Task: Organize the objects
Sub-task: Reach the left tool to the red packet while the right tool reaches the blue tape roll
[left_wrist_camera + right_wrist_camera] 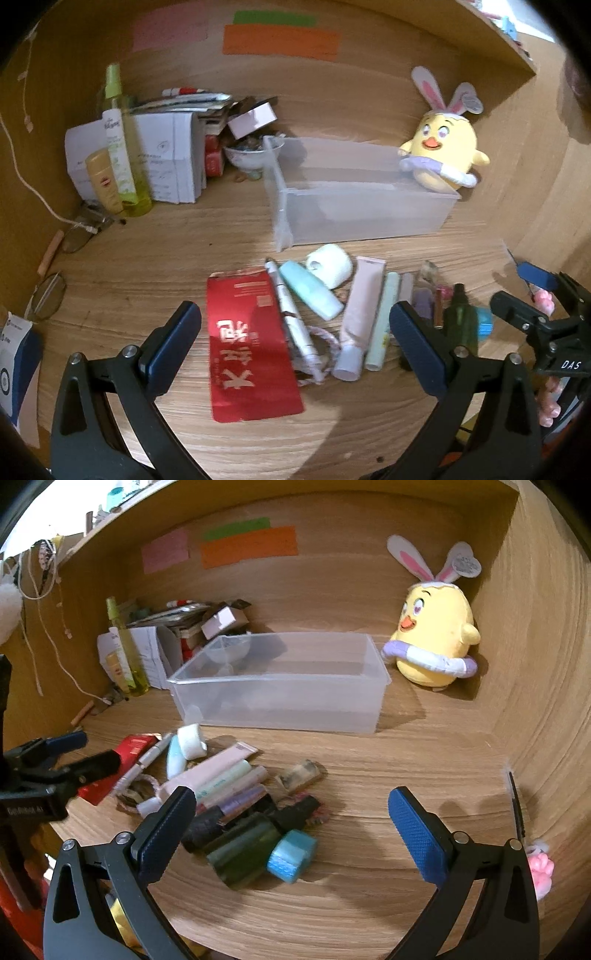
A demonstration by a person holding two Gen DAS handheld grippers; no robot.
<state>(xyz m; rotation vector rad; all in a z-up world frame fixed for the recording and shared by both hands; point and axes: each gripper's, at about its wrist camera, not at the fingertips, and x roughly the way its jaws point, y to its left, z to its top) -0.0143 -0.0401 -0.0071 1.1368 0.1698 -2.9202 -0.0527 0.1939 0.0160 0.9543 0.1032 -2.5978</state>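
A clear plastic bin (354,218) (280,705) stands empty on the wooden desk. In front of it lies a heap of small items: a red envelope (247,343) (122,760), a pink tube (358,314) (214,768), a teal bottle (310,290) (173,757), a white roll (330,264) (190,740), a dark green bottle (460,317) (243,849) and a blue cap (291,854). My left gripper (295,343) hangs open over the envelope and tube. Beside the green bottle and blue cap, my right gripper (291,830) is open and holds nothing.
A yellow chick plush (443,147) (432,638) sits at the back right. Bottles (118,147), papers and a bowl (251,155) crowd the back left. Glasses (48,291) lie at the left. A pink charm (539,871) lies by the right wall.
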